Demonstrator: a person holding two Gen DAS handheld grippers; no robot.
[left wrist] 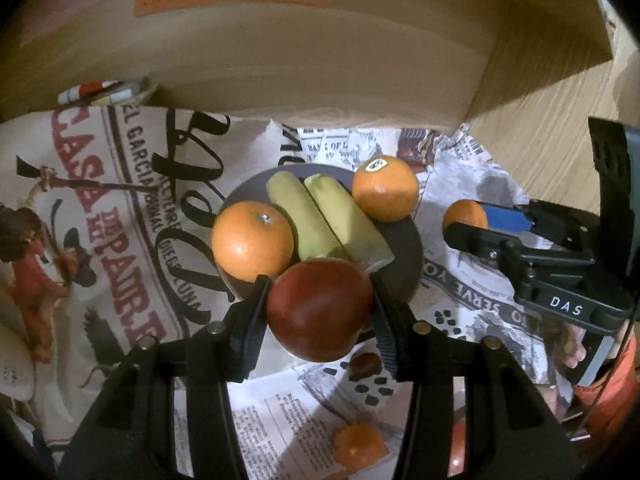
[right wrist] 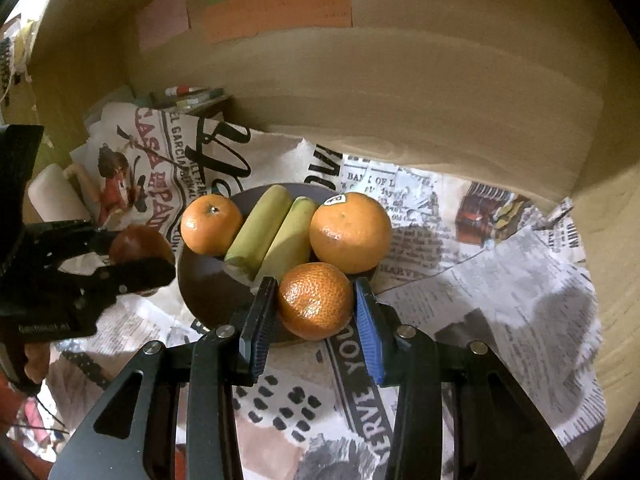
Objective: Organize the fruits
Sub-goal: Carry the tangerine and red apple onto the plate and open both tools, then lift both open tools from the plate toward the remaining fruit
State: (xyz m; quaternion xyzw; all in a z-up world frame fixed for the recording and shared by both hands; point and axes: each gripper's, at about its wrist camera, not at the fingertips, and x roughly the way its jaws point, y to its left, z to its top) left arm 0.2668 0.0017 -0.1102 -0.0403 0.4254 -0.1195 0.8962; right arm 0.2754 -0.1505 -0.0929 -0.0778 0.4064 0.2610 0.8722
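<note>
Clamped in our left tool [left wrist: 320, 308], the red apple [left wrist: 320, 310] hangs at the dark plate's [left wrist: 412, 248] near rim; our right tool [right wrist: 316, 304] grips a mandarin [right wrist: 315, 301] (plate holds two oranges, two bananas [right wrist: 276, 236]).

Two close fisheye views look forward and down along each gripper's fingers — left wrist from the plate's [left wrist: 408, 248] left, right wrist from its right — both sharing the plate [right wrist: 200, 288] on newspaper [right wrist: 500, 280].

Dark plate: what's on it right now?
On the dark plate: two bananas side by side, a plain orange on one side and a stickered orange on the other. The fruit covers most of the plate's middle, so anything beneath stays hidden.
</note>
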